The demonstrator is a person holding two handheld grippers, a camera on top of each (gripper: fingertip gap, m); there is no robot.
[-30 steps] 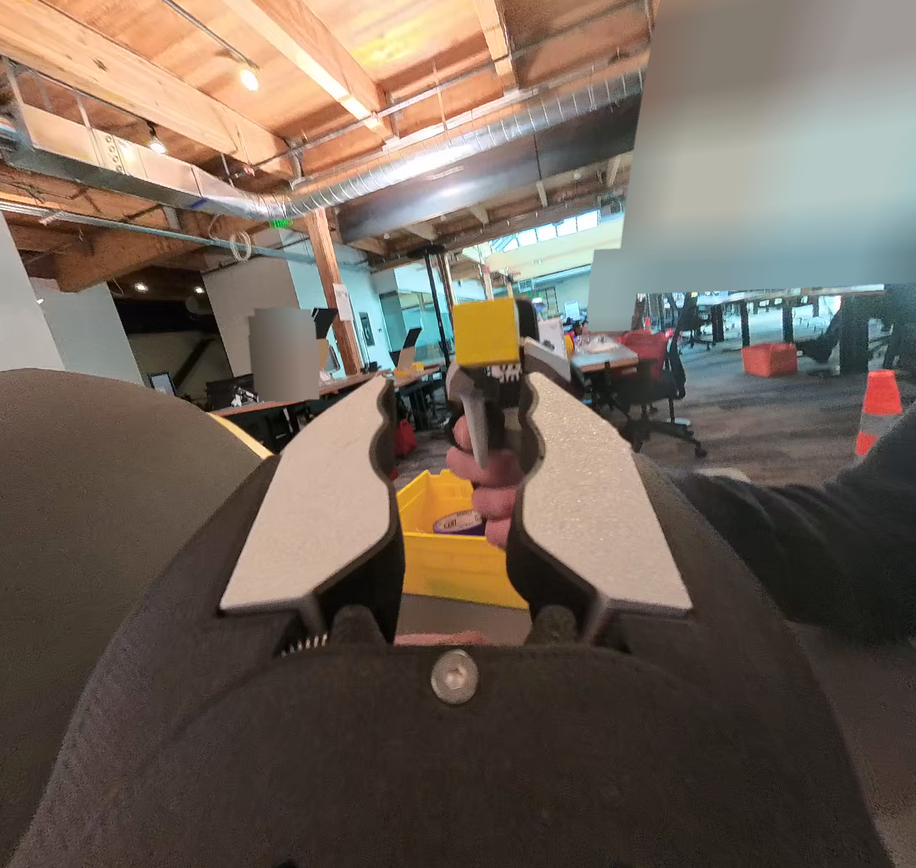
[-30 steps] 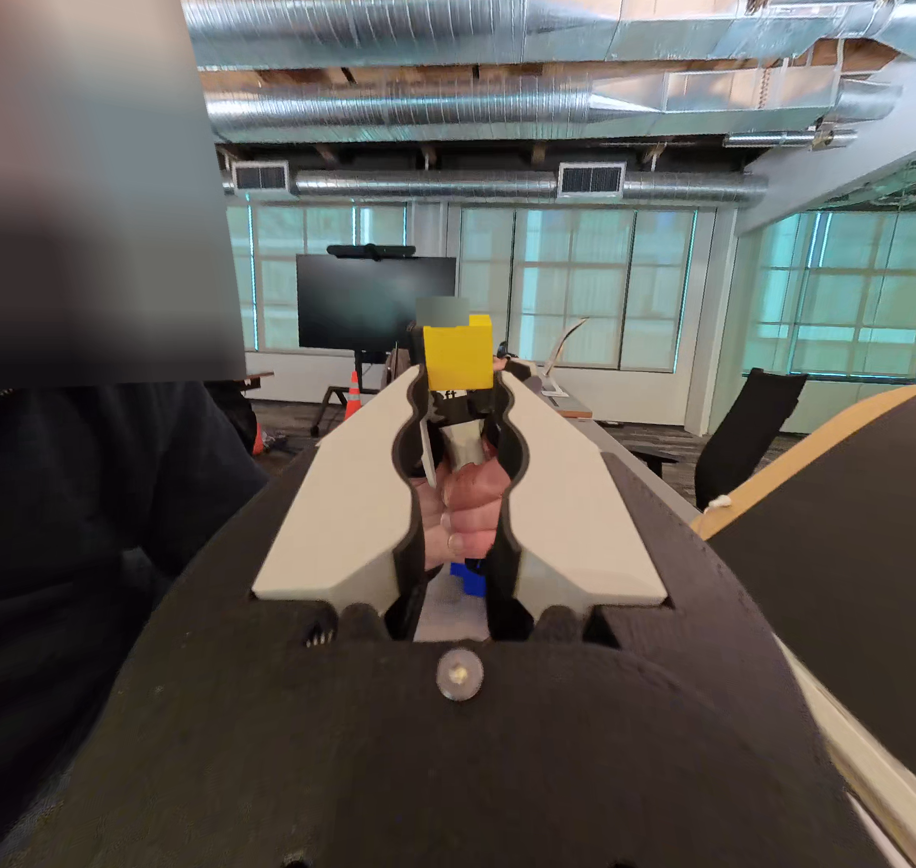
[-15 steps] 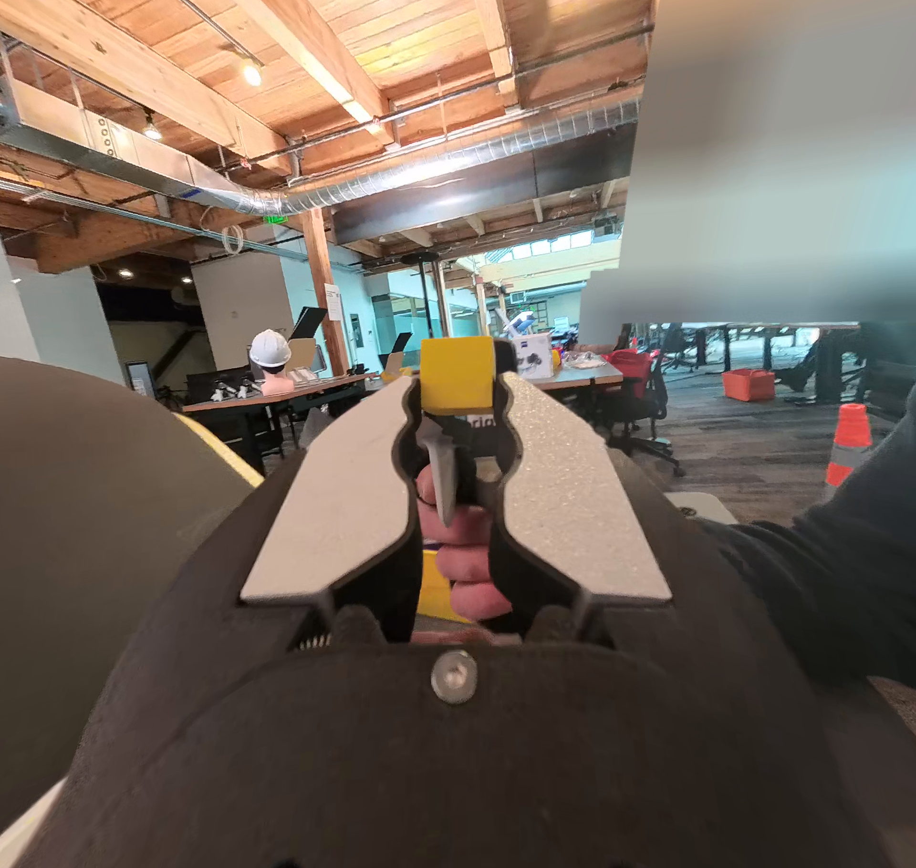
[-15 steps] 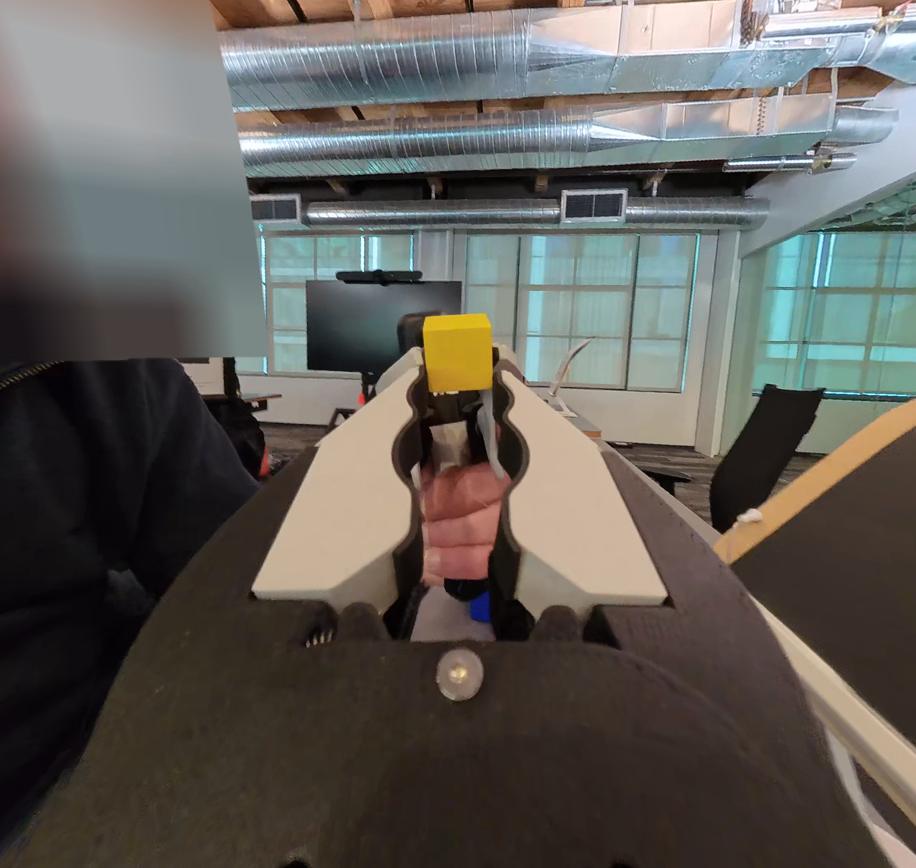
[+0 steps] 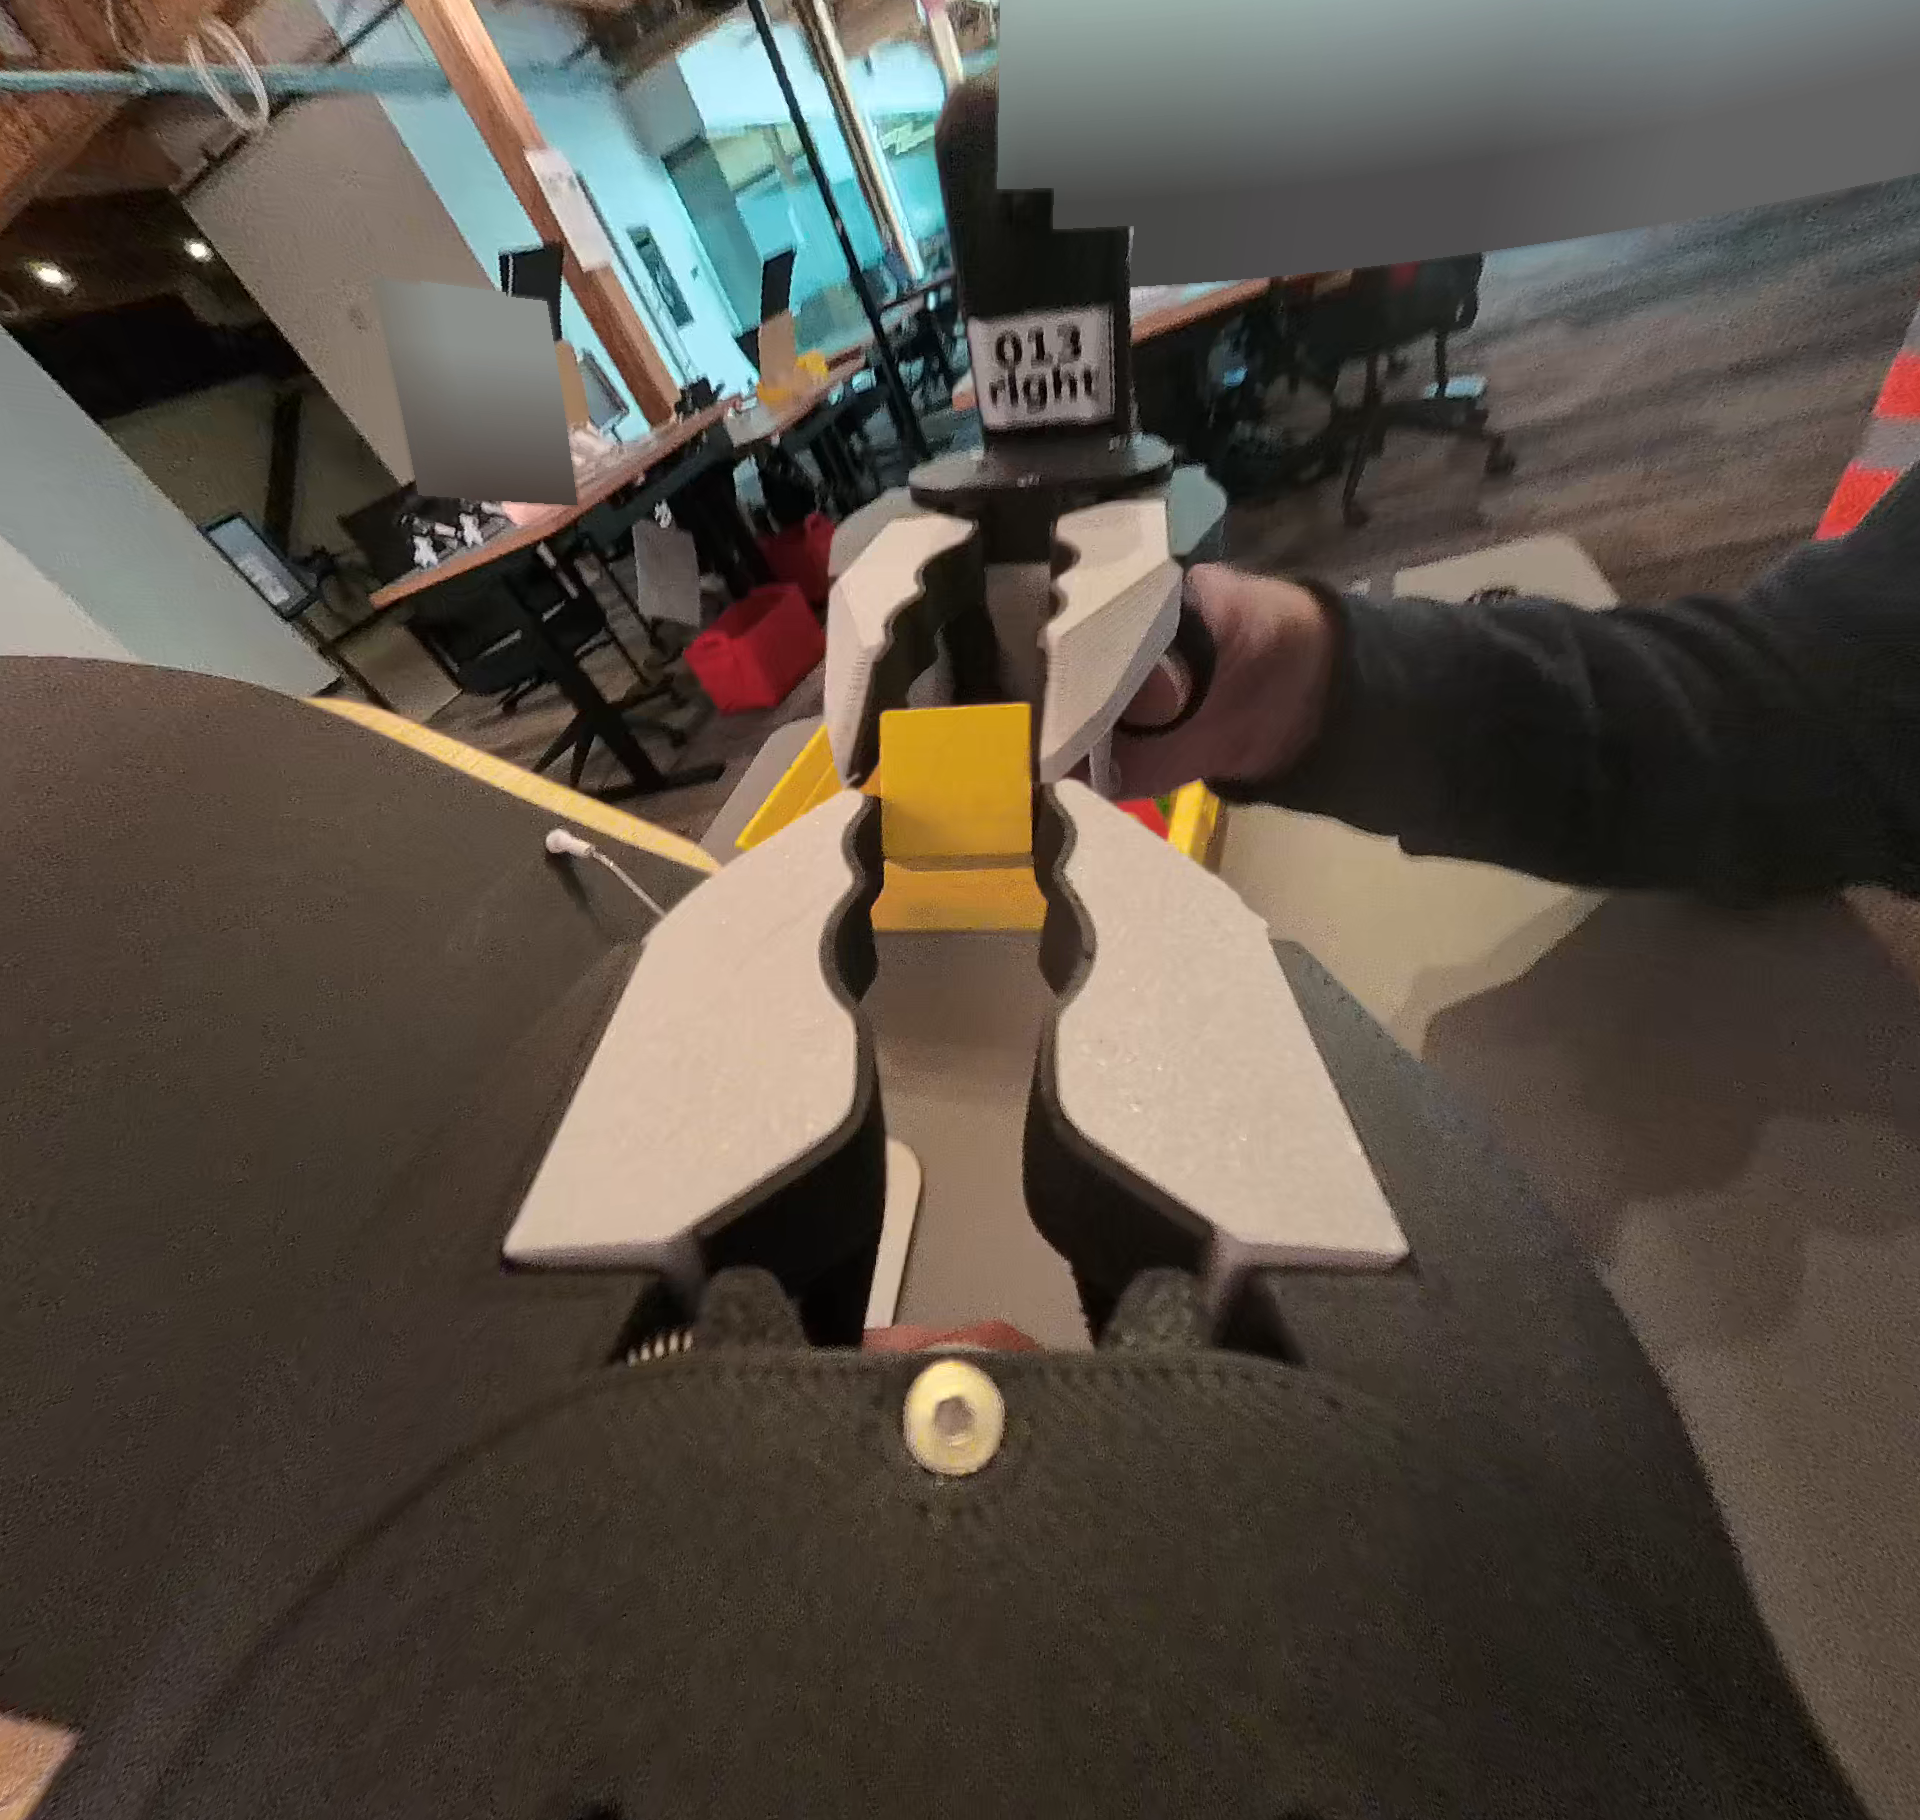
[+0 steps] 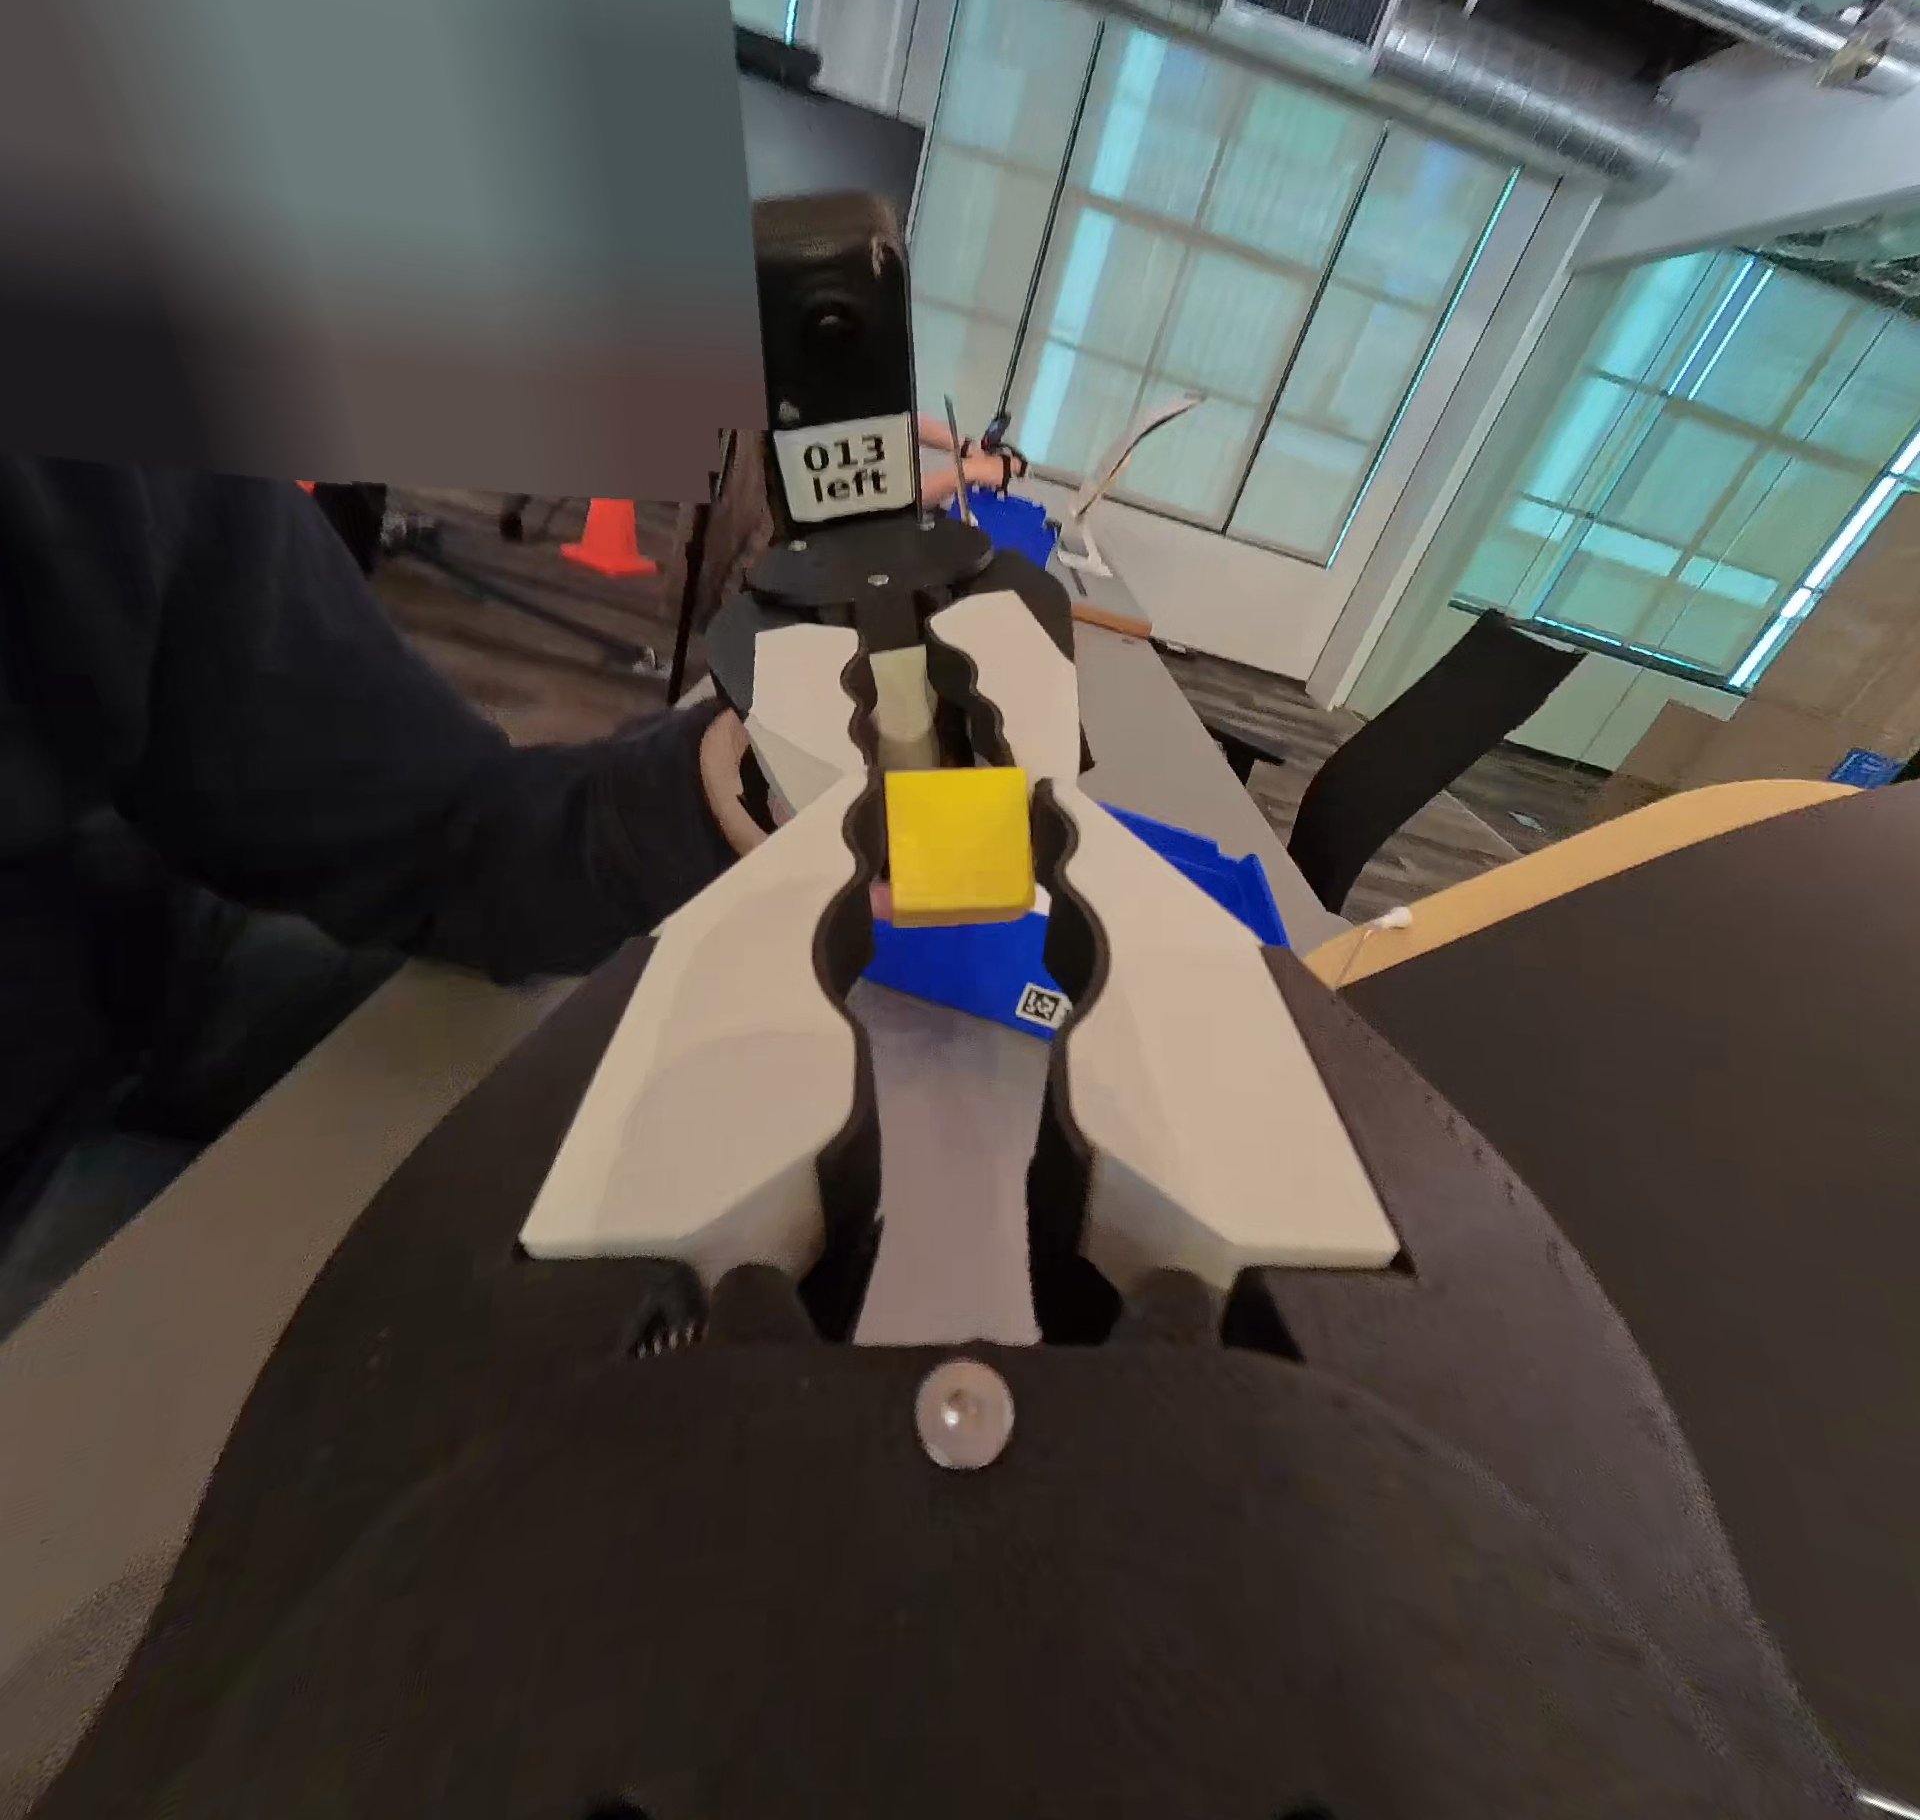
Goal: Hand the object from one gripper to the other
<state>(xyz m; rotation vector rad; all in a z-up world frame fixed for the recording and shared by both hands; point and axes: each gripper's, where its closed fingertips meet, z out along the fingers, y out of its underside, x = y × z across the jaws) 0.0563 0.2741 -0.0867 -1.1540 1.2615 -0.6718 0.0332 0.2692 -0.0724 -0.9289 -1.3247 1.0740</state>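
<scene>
While the left gripper (image 5: pixel 954 814) jaws clench the block's (image 5: pixel 956 773) near end, the right gripper (image 6: pixel 956 809) jaws grasp its far end, tip to tip. A second ago the left jaws gaped wide, the block just beyond them.

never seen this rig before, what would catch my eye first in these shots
The bright yellow block stands out, pinched at the tips of the right gripper with the left gripper meeting it head-on, both shut on it. Behind it lie a yellow bin in the left wrist view and a blue bin in the right wrist view.
</scene>
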